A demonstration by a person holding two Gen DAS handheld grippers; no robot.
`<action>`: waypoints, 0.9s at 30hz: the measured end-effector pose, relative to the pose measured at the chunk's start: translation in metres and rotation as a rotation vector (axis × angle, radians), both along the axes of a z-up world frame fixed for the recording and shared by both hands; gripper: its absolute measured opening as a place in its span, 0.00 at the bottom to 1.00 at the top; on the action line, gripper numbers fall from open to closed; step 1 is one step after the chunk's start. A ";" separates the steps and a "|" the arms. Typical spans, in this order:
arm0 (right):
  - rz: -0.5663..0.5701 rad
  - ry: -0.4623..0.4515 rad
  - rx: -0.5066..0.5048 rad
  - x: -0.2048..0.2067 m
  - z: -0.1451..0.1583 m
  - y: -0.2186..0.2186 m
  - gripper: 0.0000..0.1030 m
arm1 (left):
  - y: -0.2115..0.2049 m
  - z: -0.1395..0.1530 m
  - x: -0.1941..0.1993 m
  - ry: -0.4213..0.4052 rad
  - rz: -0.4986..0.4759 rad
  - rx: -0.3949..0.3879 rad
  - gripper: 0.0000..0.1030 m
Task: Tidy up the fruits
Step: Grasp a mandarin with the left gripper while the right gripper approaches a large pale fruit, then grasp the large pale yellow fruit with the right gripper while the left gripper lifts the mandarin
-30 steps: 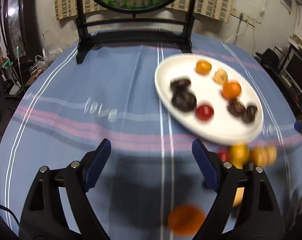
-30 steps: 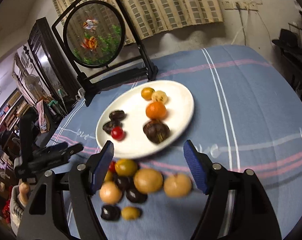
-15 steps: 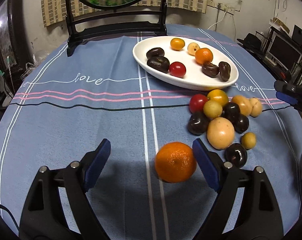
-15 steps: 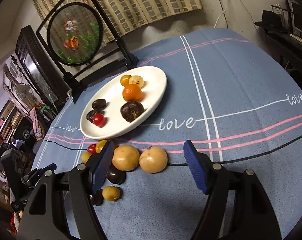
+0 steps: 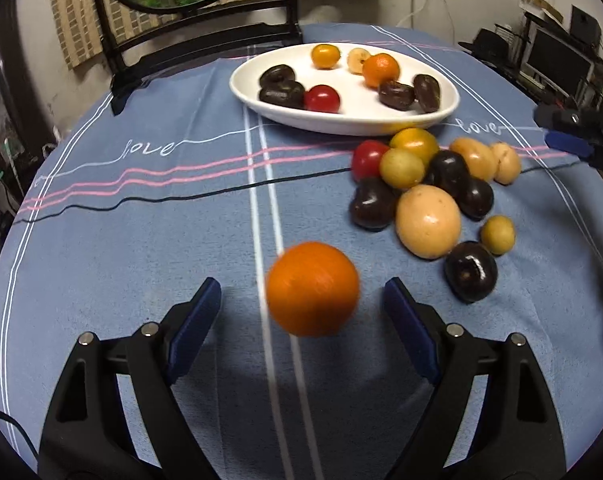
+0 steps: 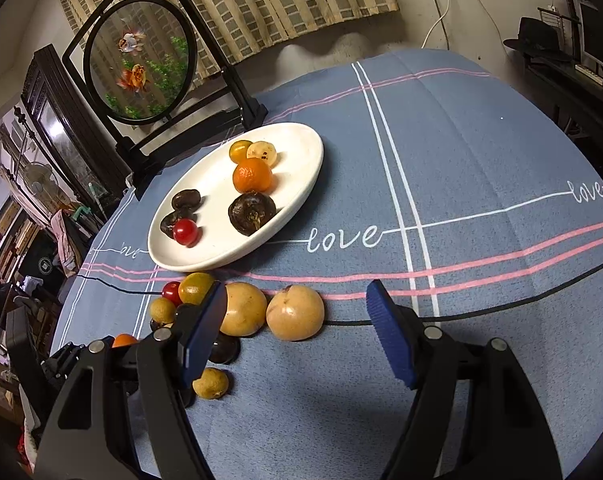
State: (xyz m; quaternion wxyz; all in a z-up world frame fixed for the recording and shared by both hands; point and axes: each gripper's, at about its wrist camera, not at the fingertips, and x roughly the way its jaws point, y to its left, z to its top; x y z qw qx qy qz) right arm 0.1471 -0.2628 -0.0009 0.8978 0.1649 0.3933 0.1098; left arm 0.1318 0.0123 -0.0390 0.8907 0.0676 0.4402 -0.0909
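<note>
Left claw (image 5: 301,312) has closed in on the orange (image 5: 312,289); fruit now sits between its open pads, untouched.

One white plate (image 5: 349,122) holds seven fruits: four dark (image 5: 282,94), one red (image 5: 322,98), one orange (image 5: 380,69), one yellow-orange (image 5: 325,56), plus one pale round slice (image 5: 358,60). Off the plate, a cluster on the cloth (image 5: 141,220) counts eleven: four dark fruits (image 5: 371,202), three tan fruits (image 5: 428,221), three small yellow ones (image 5: 402,168) and one red tomato (image 5: 367,158). One lone orange (image 5: 312,288) sits apart. Two grippers (image 5: 301,304) (image 6: 297,320) show, and one round screen (image 6: 137,58) stands behind.
</note>
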 end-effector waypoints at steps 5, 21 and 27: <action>0.005 0.011 -0.013 0.001 -0.003 0.002 0.70 | 0.011 0.002 0.004 0.005 0.017 -0.065 0.68; 0.069 0.077 -0.011 0.008 -0.022 0.012 0.59 | -0.003 -0.004 0.003 0.024 -0.040 -0.028 0.45; 0.074 0.093 -0.039 0.012 -0.029 0.016 0.45 | -0.003 -0.005 0.003 0.021 -0.039 -0.020 0.46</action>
